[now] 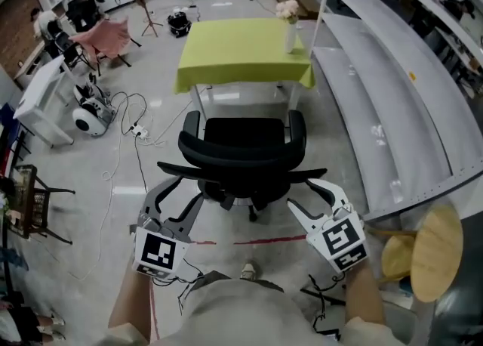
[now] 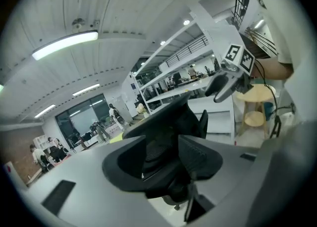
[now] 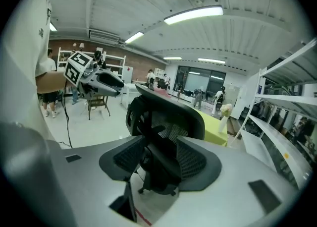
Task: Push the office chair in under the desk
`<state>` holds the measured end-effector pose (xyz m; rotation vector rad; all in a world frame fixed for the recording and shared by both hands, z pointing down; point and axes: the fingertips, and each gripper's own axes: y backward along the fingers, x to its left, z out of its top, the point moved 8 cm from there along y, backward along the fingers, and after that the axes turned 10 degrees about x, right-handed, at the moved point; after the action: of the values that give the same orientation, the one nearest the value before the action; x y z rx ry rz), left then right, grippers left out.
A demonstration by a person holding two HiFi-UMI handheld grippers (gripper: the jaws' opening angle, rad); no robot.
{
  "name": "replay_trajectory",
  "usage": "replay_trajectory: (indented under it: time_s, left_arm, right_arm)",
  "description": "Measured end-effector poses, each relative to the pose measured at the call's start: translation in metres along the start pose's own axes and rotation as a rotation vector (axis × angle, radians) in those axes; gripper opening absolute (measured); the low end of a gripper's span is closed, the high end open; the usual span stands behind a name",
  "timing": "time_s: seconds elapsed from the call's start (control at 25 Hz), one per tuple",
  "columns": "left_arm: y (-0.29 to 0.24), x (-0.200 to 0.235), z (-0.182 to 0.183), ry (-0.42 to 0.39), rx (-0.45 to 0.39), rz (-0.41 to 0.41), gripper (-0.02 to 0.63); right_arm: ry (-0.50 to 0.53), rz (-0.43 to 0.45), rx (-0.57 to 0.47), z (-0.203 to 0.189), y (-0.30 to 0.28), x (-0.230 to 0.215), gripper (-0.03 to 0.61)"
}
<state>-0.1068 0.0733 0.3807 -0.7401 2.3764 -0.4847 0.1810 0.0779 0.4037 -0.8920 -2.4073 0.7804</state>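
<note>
The office chair stands on the floor near the person, its back to them and its seat facing the green-covered desk, well apart from it. Both tongs are open and grip nothing. The left tongs and right tongs sit just behind the backrest's two ends, which looks like a stance for pushing it evenly. The floor between chair and desk is bare. The armrests look about as wide as the gap between the desk legs, so the chair must run straight. Shelving crowds the right side, and cables lie on the left.
</note>
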Motion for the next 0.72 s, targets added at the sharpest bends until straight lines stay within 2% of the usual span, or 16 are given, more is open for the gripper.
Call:
replay_trajectory:
  time_s: [0.08,0.24,0.36,0.44,0.52,0.64,0.72]
  left_arm:
    - [-0.015,0.0,-0.004,-0.091,0.075,-0.038,0.233]
    - [-0.041,0.002,-0.017,-0.244,0.184,-0.103,0.242]
    - [-0.058,0.006,-0.031,-0.364,0.258,-0.12,0.249]
    - [-0.07,0.004,-0.04,-0.451,0.308,-0.138,0.278]
    - [-0.082,0.003,-0.049,-0.497,0.357,-0.177,0.291]
    - [-0.096,0.007,-0.064,-0.521,0.42,-0.248,0.293]
    - [-0.105,0.01,-0.072,-0.559,0.444,-0.262,0.284]
  right_arm:
    - [0.033,0.028,0.037,-0.003,-0.011,-0.008,0.227]
    - [0.091,0.077,0.108,-0.006,-0.032,-0.013,0.239]
    - [0.117,0.097,0.156,-0.005,-0.05,-0.017,0.242]
    - [0.127,0.113,0.186,-0.007,-0.061,-0.021,0.244]
    - [0.146,0.132,0.226,-0.01,-0.071,-0.024,0.252]
    - [0.17,0.148,0.286,-0.011,-0.086,-0.023,0.252]
    - [0.179,0.153,0.33,-0.015,-0.096,-0.024,0.249]
